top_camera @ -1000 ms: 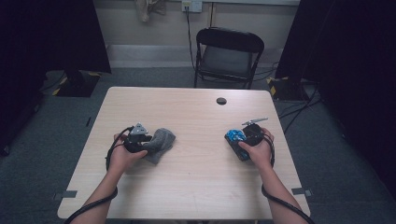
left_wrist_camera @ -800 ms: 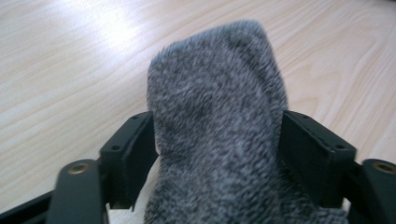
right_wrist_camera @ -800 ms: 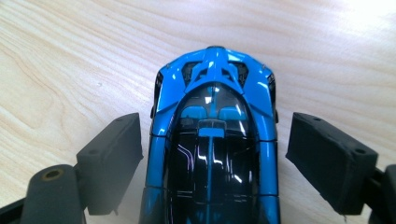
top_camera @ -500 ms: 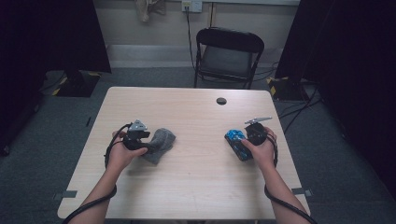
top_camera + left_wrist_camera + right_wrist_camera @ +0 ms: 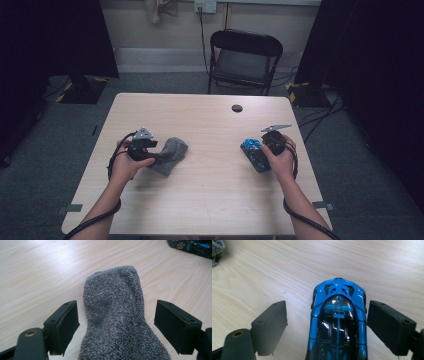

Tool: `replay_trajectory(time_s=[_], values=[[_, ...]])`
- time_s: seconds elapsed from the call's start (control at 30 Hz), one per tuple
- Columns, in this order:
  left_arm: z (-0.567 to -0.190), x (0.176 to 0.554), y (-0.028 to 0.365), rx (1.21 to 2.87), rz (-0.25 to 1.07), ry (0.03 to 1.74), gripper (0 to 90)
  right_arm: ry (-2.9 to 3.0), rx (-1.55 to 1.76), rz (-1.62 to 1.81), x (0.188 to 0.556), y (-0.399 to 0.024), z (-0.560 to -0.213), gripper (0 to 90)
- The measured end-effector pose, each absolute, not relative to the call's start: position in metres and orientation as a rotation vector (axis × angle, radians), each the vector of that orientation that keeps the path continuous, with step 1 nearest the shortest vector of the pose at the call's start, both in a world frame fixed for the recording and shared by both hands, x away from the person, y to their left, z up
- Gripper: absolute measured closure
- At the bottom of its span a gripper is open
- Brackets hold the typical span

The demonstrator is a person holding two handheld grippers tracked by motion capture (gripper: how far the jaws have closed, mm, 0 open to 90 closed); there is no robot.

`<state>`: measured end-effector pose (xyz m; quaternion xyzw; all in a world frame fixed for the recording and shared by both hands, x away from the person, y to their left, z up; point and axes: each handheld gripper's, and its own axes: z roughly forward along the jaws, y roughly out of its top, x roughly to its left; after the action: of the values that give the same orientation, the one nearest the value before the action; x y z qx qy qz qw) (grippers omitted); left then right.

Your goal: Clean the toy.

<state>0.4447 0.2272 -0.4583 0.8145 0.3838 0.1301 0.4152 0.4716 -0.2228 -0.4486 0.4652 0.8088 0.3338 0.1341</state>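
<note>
Your left gripper (image 5: 115, 325) has just been opening; its fingers (image 5: 63, 325) clear the grey cloth (image 5: 117, 315) between them at left. Your right gripper (image 5: 327, 325) stands open around the blue toy car (image 5: 338, 322), bare counter (image 5: 210, 200) between them.

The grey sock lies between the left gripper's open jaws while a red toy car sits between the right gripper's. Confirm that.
Not quite: the toy car is blue and black, not red, as the right gripper view shows. The rest holds: the grey sock lies between the open jaws of the left gripper, which have just been opening, and the car sits between those of the right gripper.
</note>
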Motion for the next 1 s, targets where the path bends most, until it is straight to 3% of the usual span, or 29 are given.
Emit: replay_trajectory(time_s=[1.0], values=[[-0.446, 0.421, 0.243, 2.019, 0.298, 0.943, 15.9, 2.436, 1.209, 1.030, 0.453, -0.200, -0.440, 15.2]])
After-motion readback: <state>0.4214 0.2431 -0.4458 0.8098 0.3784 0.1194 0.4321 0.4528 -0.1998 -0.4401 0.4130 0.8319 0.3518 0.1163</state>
